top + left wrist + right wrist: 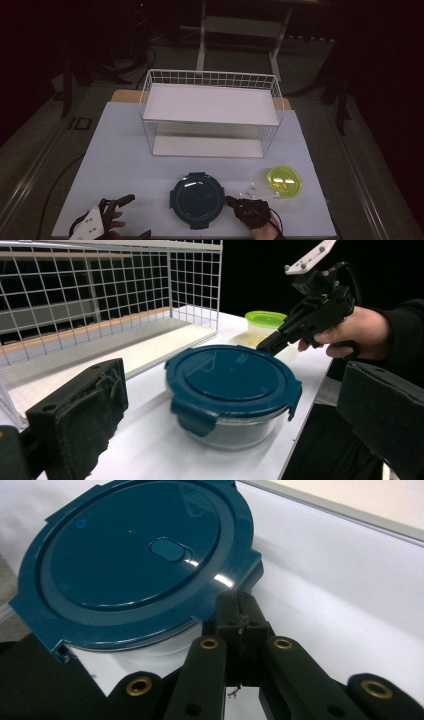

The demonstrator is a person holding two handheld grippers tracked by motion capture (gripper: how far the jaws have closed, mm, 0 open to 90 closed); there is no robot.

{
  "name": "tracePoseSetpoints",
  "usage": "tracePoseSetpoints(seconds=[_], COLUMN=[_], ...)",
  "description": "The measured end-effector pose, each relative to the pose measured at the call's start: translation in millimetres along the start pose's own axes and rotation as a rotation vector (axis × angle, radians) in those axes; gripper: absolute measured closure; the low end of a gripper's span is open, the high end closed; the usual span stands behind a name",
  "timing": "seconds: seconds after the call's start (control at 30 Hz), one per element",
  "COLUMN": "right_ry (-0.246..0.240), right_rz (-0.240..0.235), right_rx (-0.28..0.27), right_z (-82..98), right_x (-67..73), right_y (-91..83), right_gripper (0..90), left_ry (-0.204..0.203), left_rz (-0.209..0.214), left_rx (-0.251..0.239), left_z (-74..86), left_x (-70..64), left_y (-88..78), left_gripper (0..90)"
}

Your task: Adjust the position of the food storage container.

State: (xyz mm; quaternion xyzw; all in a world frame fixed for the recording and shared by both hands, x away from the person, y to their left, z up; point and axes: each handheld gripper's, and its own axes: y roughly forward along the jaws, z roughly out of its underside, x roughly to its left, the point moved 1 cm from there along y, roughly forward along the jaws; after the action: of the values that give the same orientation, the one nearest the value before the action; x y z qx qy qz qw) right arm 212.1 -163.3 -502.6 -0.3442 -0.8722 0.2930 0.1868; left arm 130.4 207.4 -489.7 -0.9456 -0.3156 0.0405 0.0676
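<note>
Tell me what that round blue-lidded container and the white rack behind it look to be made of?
The lid looks like glossy dark-blue plastic: it shows reflections and has moulded clip tabs at its edge. The bowl beneath is clear, probably glass, perhaps plastic. The rack looks like thin metal wire coated matt white, in a welded grid; its shelves seem flat white board or sheet.

I see a round clear glass container with a dark teal snap-on plastic lid [197, 199] sitting upright near the front edge of the white table. The lid [231, 374] lies flat and closed on it, with its four side clips standing out. A small oval tab [168, 549] marks the lid's centre.
</note>
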Motion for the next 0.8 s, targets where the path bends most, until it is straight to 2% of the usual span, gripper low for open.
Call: tracePoseSetpoints(seconds=[0.33, 0.47, 0.53, 0.6, 0.67, 0.8], right_ry=[-0.042, -0.039, -0.045, -0.035, -0.025, -0.016], right_rz=[-0.07, -0.077, -0.062, -0.054, -0.067, -0.073], right_rx=[0.008, 0.007, -0.011, 0.003, 0.023, 0.031], right_z=[-10.9, -12.8, -17.0, -14.8, -12.0, -12.4], right_x=[19.8, 20.2, 19.2, 17.0, 16.4, 16.6], right_y=[18.4, 19.5, 16.7, 18.3, 21.6, 24.4], right_gripper=[90.0, 90.0, 90.0, 90.0, 90.0, 90.0], left_ry=[0.007, 0.002, -0.005, -0.007, -0.007, -0.002], left_rz=[0.009, 0.01, 0.012, 0.014, 0.015, 0.018], left_rx=[0.007, 0.006, 0.006, 0.006, 0.008, 0.012], left_z=[0.2, 0.3, 0.5, 0.6, 0.6, 0.8], left_x=[-0.7, -0.2, 0.3, 0.4, 0.4, -0.5], left_y=[0.5, 0.3, -0.7, -0.7, -0.6, 0.2], left_gripper=[0.0, 0.0, 0.0, 0.0, 0.0, 0.0])
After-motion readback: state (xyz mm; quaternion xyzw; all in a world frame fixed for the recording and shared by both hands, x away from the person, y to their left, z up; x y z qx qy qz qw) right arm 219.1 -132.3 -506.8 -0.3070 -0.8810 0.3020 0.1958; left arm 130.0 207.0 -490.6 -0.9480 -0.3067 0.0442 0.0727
